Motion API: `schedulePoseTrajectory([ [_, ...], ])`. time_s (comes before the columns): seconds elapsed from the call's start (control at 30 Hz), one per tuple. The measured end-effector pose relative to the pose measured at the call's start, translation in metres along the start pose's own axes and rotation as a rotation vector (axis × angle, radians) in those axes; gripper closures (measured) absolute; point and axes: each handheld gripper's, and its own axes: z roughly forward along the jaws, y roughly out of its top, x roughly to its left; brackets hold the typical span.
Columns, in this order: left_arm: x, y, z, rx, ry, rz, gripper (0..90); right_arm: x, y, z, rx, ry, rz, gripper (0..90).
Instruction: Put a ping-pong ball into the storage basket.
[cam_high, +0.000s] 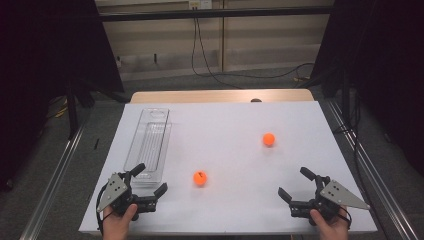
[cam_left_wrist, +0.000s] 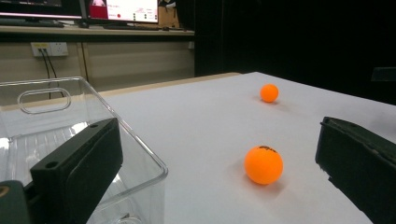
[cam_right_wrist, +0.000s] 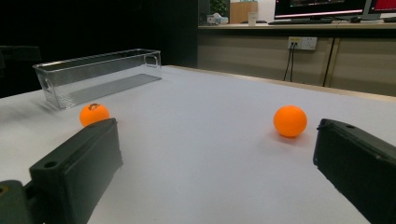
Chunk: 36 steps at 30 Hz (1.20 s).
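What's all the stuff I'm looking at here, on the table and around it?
Orange balls: two, orange; near ball by the left gripper, far ball right of centre.
Clear bin: one, see-through plastic, long, left side of the table, nothing in it.
Table: one, white top.
Wall cables: black, beyond the table.
Left gripper: black, open, bottom left, held by a hand.
Right gripper: black, open, bottom right, held by a hand.

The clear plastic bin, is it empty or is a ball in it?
Empty. The clear bin holds nothing; both orange balls lie outside on the white table.
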Motion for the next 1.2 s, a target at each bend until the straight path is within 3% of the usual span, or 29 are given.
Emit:
schedulePoseTrajectory([
  [0.77,-0.0028,0.001,-0.0009,-0.001,-0.006,-0.005,0.7,0.0013,0.003,0.0024,-0.007,0.015,-0.022,0.9],
  [1.2,-0.0094,0.0048,0.0064,0.01,-0.022,-0.002,0.5,0.0034,0.0041,0.0037,-0.004,0.031,-0.039,1.3],
])
